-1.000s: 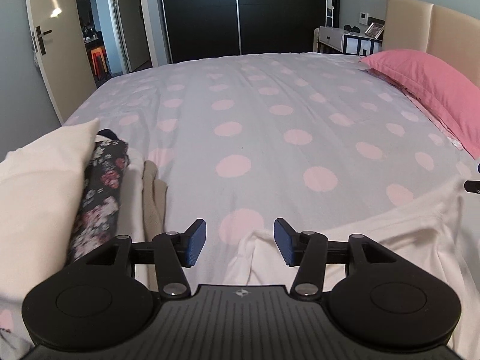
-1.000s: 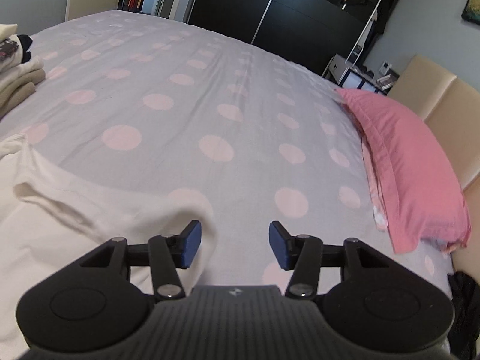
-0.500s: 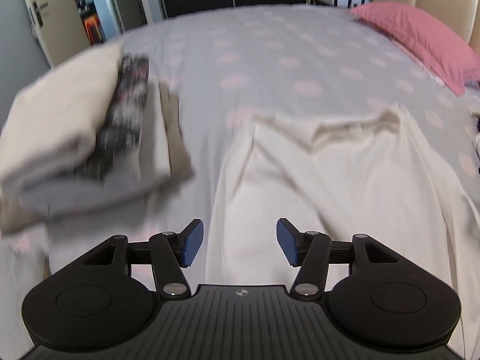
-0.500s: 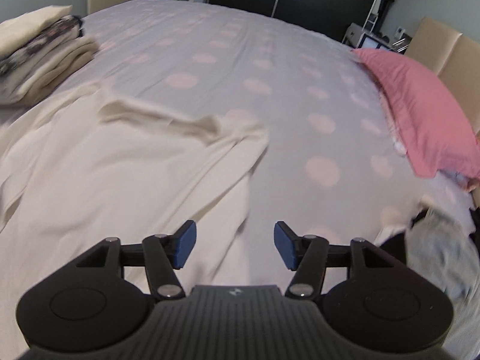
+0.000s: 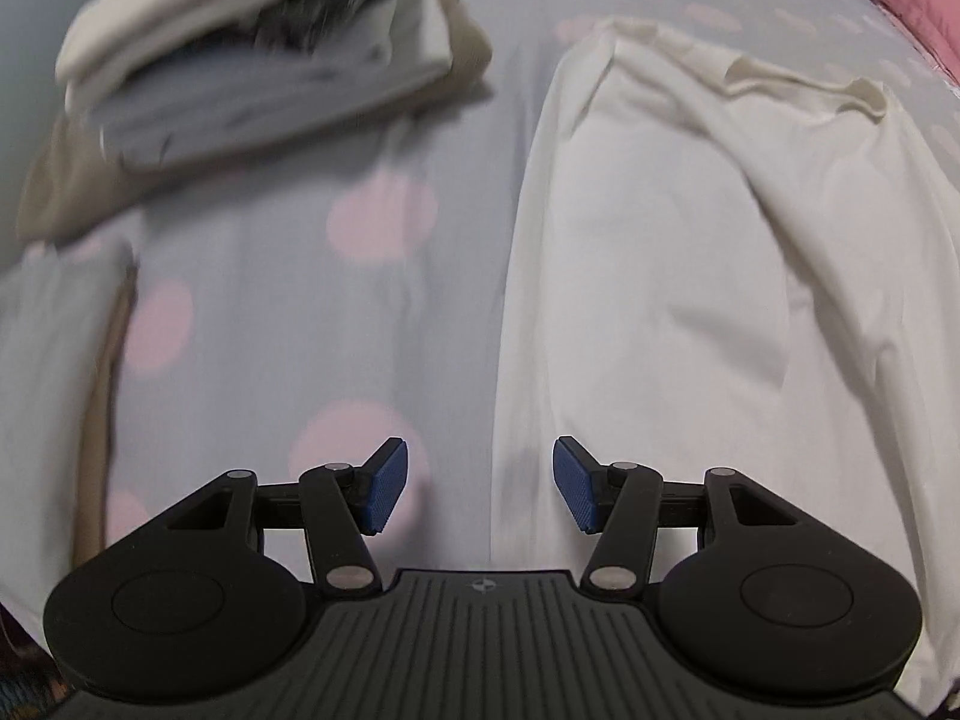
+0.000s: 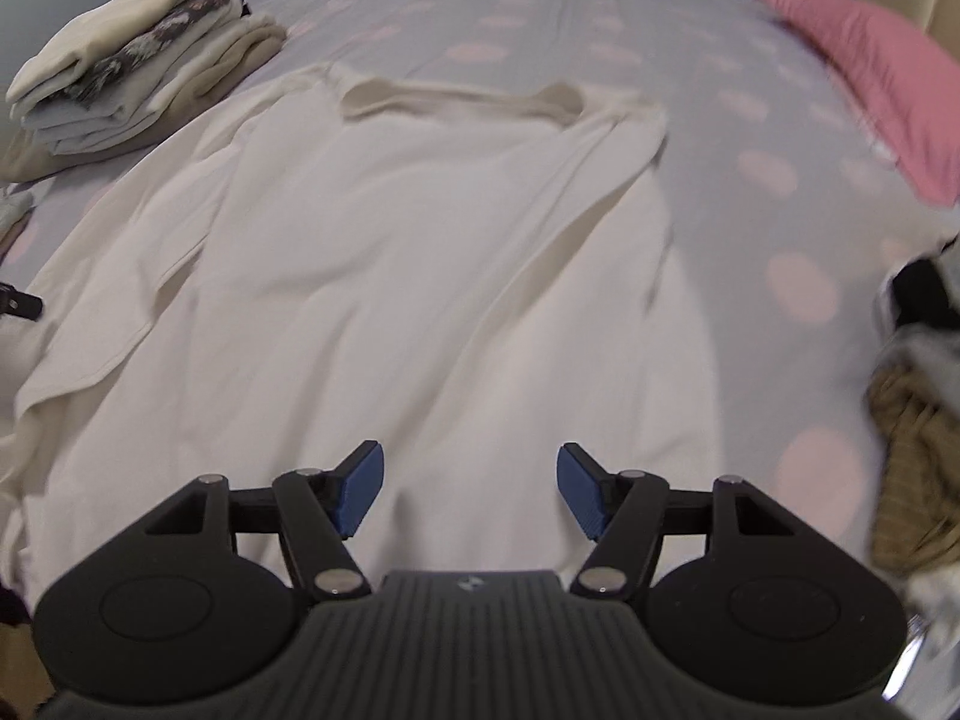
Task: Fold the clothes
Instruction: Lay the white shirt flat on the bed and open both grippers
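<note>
Two grippers, both spread wide and both empty. The left gripper (image 5: 480, 489) hangs over the shirt's (image 5: 690, 300) left edge, one pad above the bedspread (image 5: 288, 312), the other above cloth. The right gripper (image 6: 470, 489) hangs over the shirt's (image 6: 420, 276) lower middle, nothing between its pads.

The shirt lies spread on the bed, collar (image 6: 462, 99) away at 12 o'clock in the right view, one sleeve trailing out towards 8 o'clock. It looks laid out and not yet folded, with soft ridges running down the body. A stack (image 6: 138, 66) of folded clothes sits at 10 o'clock, well apart from the shirt; in the left view that stack (image 5: 252, 48) is up at 11 o'clock, blurred.

The step in hand looks like taking hold for the first fold. To do it well, each gripper wants to come down on an edge or hem, not the flat middle, so the pads pinch both layers cleanly. Matching heights on either side should keep the fold line straight. Smoothing those ridges first would help.

No boxes or baskets show. At 3 o'clock in the right view a loose heap (image 6: 918, 420) of unfolded clothes waits; a pillow (image 6: 870, 72) sits at 1 o'clock.
</note>
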